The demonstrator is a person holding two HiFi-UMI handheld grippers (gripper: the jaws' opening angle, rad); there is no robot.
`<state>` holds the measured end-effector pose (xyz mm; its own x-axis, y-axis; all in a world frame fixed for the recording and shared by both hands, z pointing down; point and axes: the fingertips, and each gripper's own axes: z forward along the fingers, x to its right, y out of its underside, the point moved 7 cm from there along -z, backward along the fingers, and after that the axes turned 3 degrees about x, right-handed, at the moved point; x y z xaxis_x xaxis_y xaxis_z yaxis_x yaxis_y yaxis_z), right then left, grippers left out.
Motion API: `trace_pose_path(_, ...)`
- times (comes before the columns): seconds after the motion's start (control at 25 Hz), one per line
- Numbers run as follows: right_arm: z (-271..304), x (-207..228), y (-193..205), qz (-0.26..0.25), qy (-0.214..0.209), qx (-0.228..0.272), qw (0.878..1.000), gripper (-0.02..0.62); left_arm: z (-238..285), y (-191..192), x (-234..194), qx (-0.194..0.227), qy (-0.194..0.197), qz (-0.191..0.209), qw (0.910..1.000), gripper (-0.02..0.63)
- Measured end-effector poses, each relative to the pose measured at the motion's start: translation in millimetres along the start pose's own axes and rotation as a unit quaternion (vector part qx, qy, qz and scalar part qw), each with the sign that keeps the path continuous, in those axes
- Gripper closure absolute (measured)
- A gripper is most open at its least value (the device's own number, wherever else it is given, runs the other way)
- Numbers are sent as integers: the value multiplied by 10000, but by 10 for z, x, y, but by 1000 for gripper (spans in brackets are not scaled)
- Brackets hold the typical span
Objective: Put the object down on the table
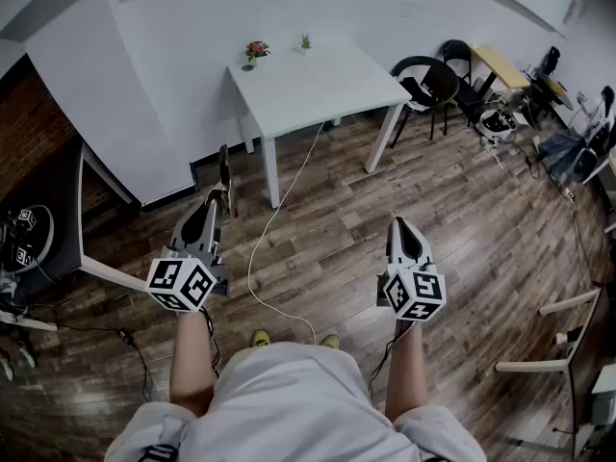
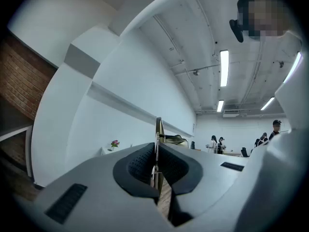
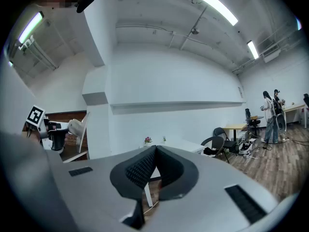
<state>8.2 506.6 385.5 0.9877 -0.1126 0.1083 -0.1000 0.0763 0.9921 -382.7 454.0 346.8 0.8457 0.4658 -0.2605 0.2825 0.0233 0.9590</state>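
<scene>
White table (image 1: 318, 85) ahead; left gripper (image 1: 224, 196) clamps thin strip (image 2: 159, 129), maybe blade; right gripper (image 1: 400, 225) closed, empty.

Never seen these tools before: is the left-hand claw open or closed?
Closed. The left gripper clamps a thin flat strip that sticks out beyond its tips.

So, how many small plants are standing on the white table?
2. A red-flowered plant stands at the far left corner of the white table, and a small green plant stands just right of it, along the far edge. None looks hidden.
</scene>
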Motion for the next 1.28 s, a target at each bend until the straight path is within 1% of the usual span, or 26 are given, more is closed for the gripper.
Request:
trace_pose_path(0.16,59,-179,57,6,42,4,10000,589,-16,-38,-162,8,73,-26,10000,581)
trace_pose_path(0.32,121,-267,75,-7,-4,-43,10000,589,-24,-34,-238,-9,31,-67,10000,581)
trace_pose_path(0.44,159,-252,85,65,-19,-54,10000,589,-3,-19,-242,-2,13,-81,10000,581)
trace_pose_path(0.56,138,-208,75,161,-5,62,9999,589,12,-6,-192,-12,45,-91,9999,582)
trace_pose_path(0.64,130,-166,72,121,46,69,9999,588,32,8,-148,-21,56,-107,9999,581)
trace_pose_path(0.8,124,-35,78,133,91,36,9999,588,123,31,-8,-41,111,-68,9999,581)
trace_pose_path(0.96,56,152,59,241,100,143,9996,588,211,77,190,-99,132,-50,9999,581)
trace_pose_path(1.28,-164,792,145,200,67,76,9997,588,394,290,784,-49,36,-72,10000,581)
